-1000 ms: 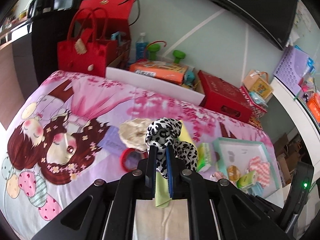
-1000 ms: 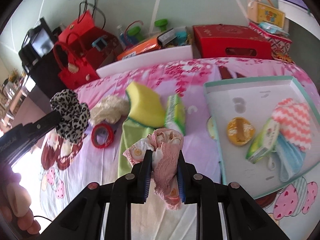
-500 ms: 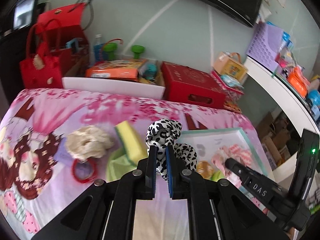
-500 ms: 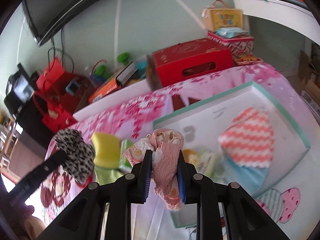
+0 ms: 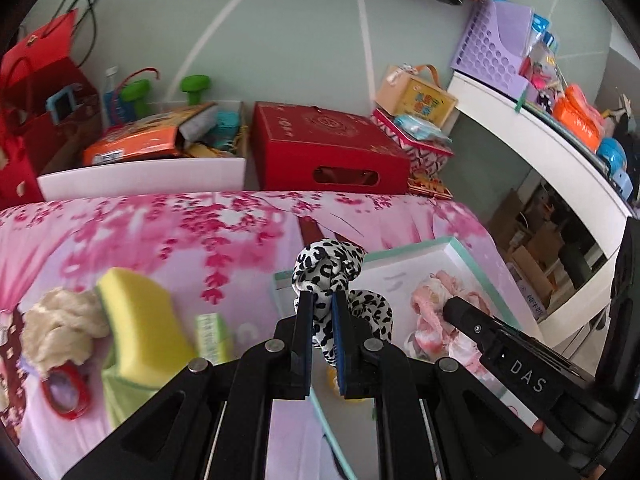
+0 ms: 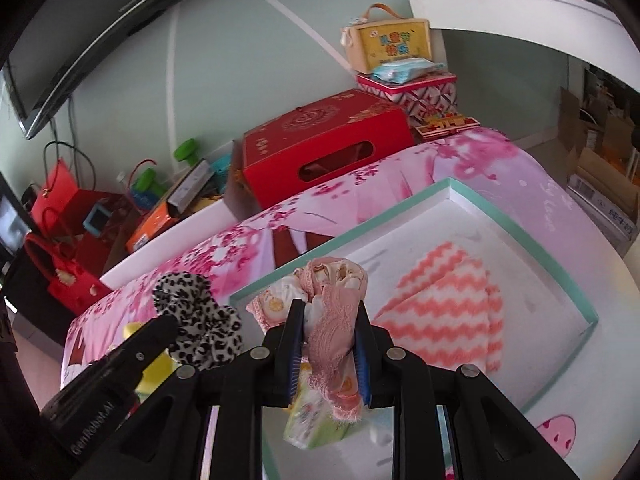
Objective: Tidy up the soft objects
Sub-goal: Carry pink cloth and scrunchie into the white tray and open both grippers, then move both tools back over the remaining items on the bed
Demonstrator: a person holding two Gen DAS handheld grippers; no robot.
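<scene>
Bed [image 5: 240,224] with pink floral cartoon sheet fills the lower half of both views; pale green wall behind, dark TV [image 6: 80,40] at 11 o'clock in right wrist view. Red box [image 5: 324,148] with oval cutout at 12 o'clock past the bed edge, white bin [image 5: 144,174] of clutter at 10 o'clock, red bags [image 6: 60,248] far left. White shelf [image 5: 540,148] with purple basket [image 5: 492,44] at 2 o'clock.

Teal-rimmed white tray [image 6: 520,232] lies on the bed at 3 o'clock. Inside: coral zigzag cloth [image 6: 448,300], a small green pack [image 6: 316,424] near the front edge.

Left gripper [image 5: 322,312] clamped on leopard scrunchie [image 5: 328,264], held above the tray's left rim. Right gripper [image 6: 330,320] clamped on pink lace cloth [image 6: 336,320], hanging over the tray interior.

Loose on the sheet at 8–9 o'clock in left wrist view: yellow sponge [image 5: 140,320], cream scrunchie [image 5: 60,328], red tape ring [image 5: 66,396], green cloth [image 5: 124,400].
</scene>
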